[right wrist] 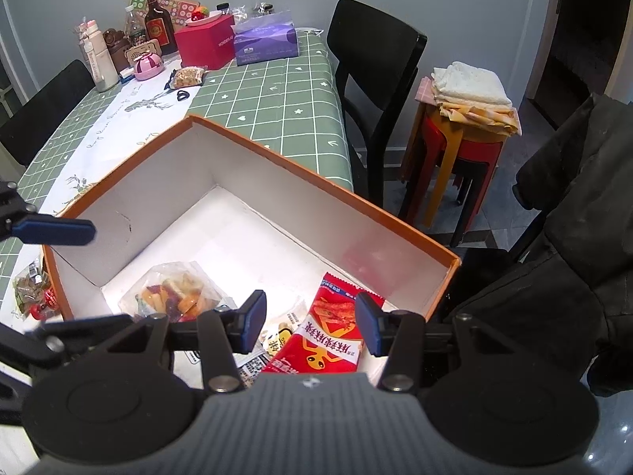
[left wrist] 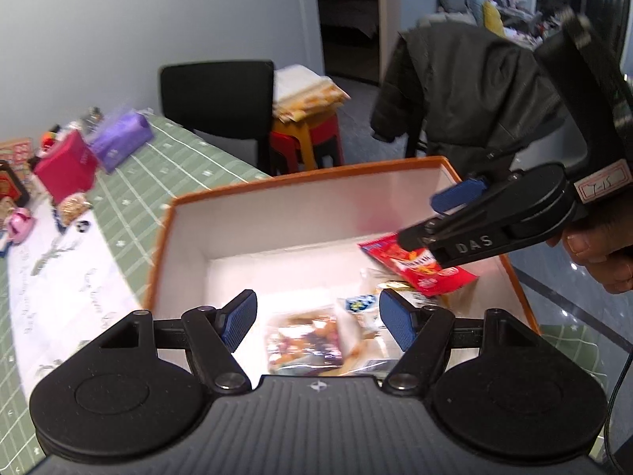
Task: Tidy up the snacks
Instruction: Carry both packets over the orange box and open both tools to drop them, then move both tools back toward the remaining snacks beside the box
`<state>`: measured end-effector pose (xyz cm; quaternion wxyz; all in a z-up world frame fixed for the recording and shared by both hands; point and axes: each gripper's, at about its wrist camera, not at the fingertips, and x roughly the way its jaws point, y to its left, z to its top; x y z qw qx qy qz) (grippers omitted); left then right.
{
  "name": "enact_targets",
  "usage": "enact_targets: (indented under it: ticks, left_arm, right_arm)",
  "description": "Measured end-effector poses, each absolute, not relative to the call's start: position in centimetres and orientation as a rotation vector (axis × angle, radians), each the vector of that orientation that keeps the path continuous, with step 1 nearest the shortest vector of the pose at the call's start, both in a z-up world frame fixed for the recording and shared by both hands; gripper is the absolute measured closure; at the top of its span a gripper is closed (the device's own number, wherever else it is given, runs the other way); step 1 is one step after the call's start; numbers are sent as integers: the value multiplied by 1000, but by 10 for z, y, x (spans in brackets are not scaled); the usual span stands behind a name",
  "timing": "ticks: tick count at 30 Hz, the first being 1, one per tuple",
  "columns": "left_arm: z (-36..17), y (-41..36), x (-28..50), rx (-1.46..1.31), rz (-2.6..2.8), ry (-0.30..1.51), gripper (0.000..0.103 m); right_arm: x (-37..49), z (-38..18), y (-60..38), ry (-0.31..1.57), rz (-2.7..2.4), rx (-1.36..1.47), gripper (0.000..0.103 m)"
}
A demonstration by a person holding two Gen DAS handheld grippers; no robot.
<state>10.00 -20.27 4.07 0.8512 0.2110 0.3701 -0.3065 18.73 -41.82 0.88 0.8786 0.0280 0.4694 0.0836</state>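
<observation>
The left gripper [left wrist: 316,318] hovers over the near end of the orange-rimmed box [left wrist: 300,176], its blue pads spread wide with nothing between them. Below the gap a clear bag of mixed snacks [left wrist: 302,342] lies on the white floor of the box.

The right gripper [right wrist: 310,326] also stands wide open above the box [right wrist: 328,180], and grips nothing. Between and under its pads lies a red snack packet [right wrist: 336,340] printed with yellow characters, flat on the box floor near the right wall. In the left wrist view that red packet [left wrist: 419,267] lies under the right gripper [left wrist: 435,219], whose body hides its fingertips; whether a finger touches it cannot be told. Left of the packet sit small white wrapped snacks [right wrist: 285,328] and the clear bag [right wrist: 174,295].

Outside the box's left wall, a small bag of wrapped sweets [right wrist: 29,291] rests on the green checked tablecloth [right wrist: 273,95]. Farther along the table stand a nut packet [right wrist: 188,76], a red box [right wrist: 205,41], a purple tissue pack [right wrist: 265,39] and a dark bottle [right wrist: 158,23].
</observation>
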Motion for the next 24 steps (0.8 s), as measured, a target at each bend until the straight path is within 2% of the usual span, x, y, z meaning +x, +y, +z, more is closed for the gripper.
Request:
enact_targets:
  ticks: [12,24]
  left_arm:
    - [63,-146,89,375,-594,735,20]
    - [49,-87,71,330,-573,764,19]
  right_arm:
    - [175,22,-396,945,206,24,54]
    - [155,36,-375,899,252,-6,54]
